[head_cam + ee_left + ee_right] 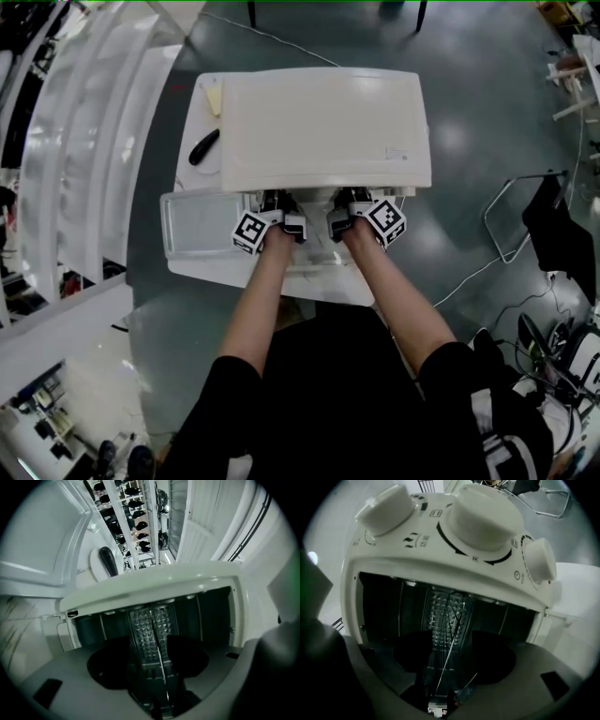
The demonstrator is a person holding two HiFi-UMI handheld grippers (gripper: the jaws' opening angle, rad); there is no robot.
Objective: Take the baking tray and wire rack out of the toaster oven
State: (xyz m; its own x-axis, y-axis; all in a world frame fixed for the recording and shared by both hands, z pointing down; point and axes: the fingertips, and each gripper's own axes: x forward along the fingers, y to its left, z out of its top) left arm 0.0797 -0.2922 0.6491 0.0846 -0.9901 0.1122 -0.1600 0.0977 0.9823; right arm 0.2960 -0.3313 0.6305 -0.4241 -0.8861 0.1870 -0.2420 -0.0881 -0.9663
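Note:
A white toaster oven (319, 127) sits on a white table, its door (197, 230) folded down toward me. Both grippers are at its mouth, side by side. My left gripper (279, 208) points into the dark cavity (206, 616); its jaws (151, 620) stand open with only a thin bright line between the pads. My right gripper (349, 204) faces the cavity (379, 611) too, open (447, 606), with thin wire-like lines crossing between its pads. The inside is too dark to make out the baking tray or wire rack.
Three white knobs (485, 515) line the oven's panel above the opening in the right gripper view. A black-handled tool (203, 147) lies on the table left of the oven. White shelving (84, 141) stands at the left; cables run across the grey floor (487, 122).

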